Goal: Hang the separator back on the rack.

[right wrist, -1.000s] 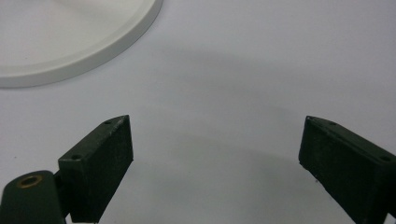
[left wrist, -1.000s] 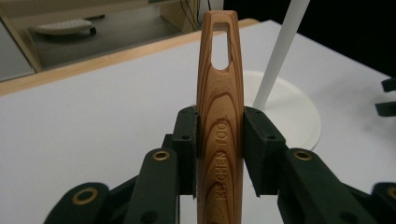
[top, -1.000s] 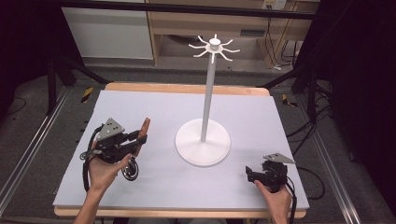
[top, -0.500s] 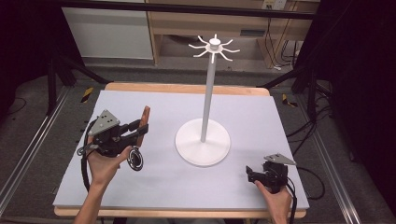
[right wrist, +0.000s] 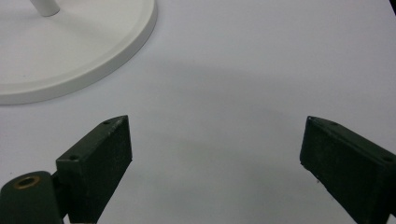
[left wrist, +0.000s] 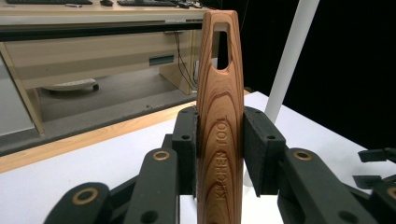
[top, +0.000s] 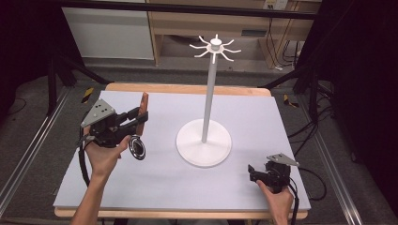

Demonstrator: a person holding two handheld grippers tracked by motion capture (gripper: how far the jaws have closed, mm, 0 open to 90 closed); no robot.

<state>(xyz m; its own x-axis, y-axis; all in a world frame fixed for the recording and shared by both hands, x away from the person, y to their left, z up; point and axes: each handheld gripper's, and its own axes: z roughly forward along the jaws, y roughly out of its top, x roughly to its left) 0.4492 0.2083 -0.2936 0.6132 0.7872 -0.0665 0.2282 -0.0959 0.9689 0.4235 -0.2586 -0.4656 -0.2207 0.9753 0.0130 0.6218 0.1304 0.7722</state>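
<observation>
At the left of the high view, the left gripper point(top: 141, 115) is clamped on a wooden-handled kitchen tool point(top: 143, 104), handle upright, its round metal end point(top: 137, 146) hanging just above the table point(top: 155, 187). In the middle stands the white hook stand point(top: 205, 140), well apart from both grippers. At the lower right, the right gripper point(top: 253, 172) rests near the table edge, jaws wide apart and holding nothing.
</observation>
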